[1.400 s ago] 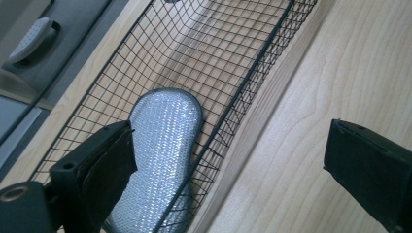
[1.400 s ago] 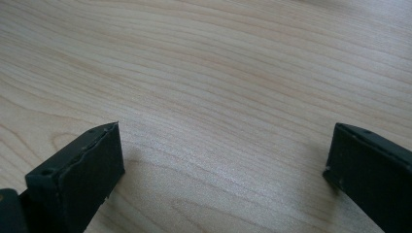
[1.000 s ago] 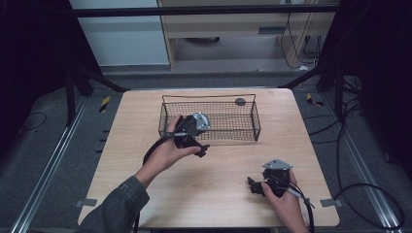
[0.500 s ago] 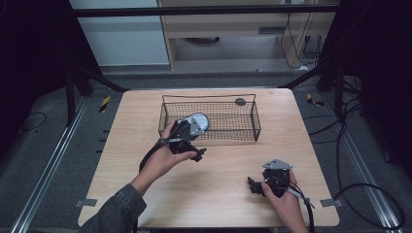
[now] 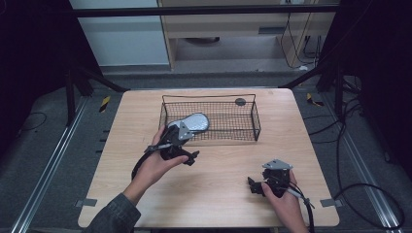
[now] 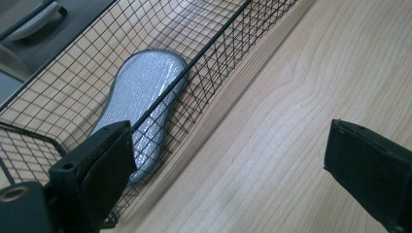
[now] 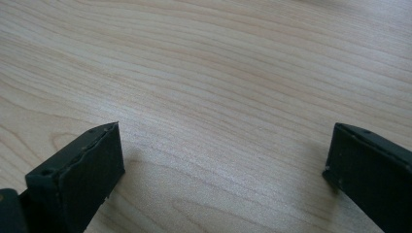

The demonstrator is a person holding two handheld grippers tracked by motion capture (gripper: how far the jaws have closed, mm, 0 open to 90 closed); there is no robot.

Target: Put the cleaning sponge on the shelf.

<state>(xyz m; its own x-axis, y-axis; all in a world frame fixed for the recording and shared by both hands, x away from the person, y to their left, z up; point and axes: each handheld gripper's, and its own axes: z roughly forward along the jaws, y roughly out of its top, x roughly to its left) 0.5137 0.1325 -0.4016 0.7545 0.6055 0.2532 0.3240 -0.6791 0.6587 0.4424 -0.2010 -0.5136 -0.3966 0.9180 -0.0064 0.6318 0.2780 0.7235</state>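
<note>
Released since half-second ago — silvery oval pad (image 6: 141, 104) leans on basket wall (image 6: 214, 48); left gripper (image 6: 233, 165) wide, right gripper (image 7: 223, 174) wide.

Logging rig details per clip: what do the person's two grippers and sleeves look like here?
Both grippers are black, each with two flat, blocky black jaws. The left gripper and the right gripper each carry a grey three-cornered plate on top and trail a black cable back past the wrist. The left forearm wears a dark grey-blue sleeve; no sleeve can be seen at the right hand.
</note>
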